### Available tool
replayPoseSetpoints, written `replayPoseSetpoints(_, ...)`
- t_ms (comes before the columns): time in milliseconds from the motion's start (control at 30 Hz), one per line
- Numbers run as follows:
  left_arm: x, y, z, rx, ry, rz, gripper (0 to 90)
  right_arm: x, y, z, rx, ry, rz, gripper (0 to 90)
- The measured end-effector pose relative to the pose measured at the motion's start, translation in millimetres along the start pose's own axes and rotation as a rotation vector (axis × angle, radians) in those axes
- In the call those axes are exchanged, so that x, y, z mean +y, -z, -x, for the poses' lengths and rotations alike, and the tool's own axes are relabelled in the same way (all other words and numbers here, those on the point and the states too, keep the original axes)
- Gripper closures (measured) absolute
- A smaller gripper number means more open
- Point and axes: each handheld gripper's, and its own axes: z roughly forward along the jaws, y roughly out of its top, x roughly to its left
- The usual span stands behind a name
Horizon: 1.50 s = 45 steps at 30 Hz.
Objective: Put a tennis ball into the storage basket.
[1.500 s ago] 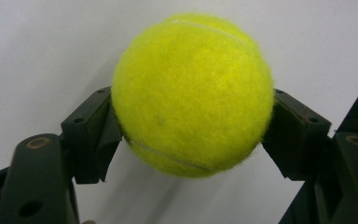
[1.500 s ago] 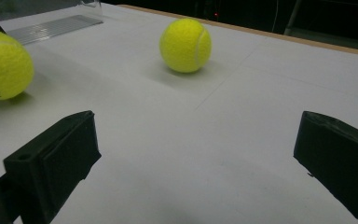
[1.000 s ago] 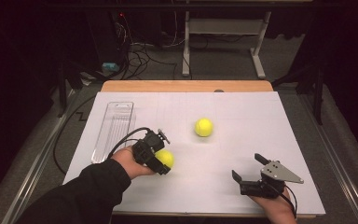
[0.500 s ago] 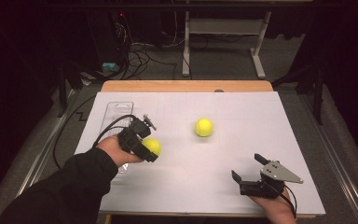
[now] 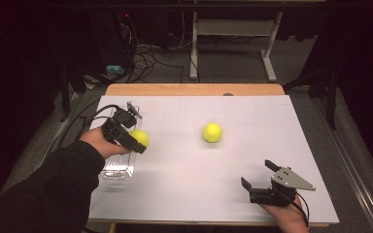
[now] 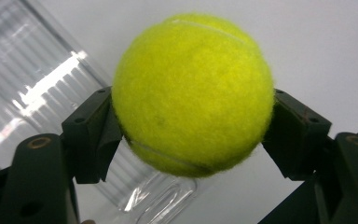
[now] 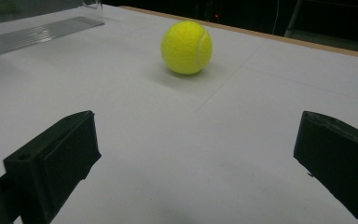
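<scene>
left gripper (image 5: 135,141): clamps ball (image 6: 193,93), above clear tube (image 5: 119,167) | right gripper (image 5: 261,180): jaws spread, nothing between | second ball (image 5: 212,132): mid-table

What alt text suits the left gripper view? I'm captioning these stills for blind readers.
A yellow tennis ball is clamped between the two black jaws of the left gripper, held above a white table. A clear ribbed plastic container lies on the table behind and below it.
</scene>
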Motion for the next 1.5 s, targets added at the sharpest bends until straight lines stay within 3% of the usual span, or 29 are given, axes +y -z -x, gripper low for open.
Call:
replayPoseSetpoints(367,-3.3,11.8,-27.1,0.033,0.069,-0.004,26.8,0.1,0.6,-0.2,-0.003,-0.002,0.001,0.0)
replayPoseSetpoints(733,-8.9,14.6,-60.9,0.077,0.169,-0.014,26.8,0.0,1.2,0.4,-0.005,0.002,0.003,0.0)
replayPoseSetpoints(1067,-4.7,8.7,-74.6,0.109,0.214,-0.028,26.8,0.0,1.0,0.1,-0.002,0.001,0.003,0.0)
replayPoseSetpoints(1500,4.2,-7.7,-90.3,0.096,0.267,-0.041,26.7,0.0,0.7,-0.1,0.001,0.0,0.002,0.0)
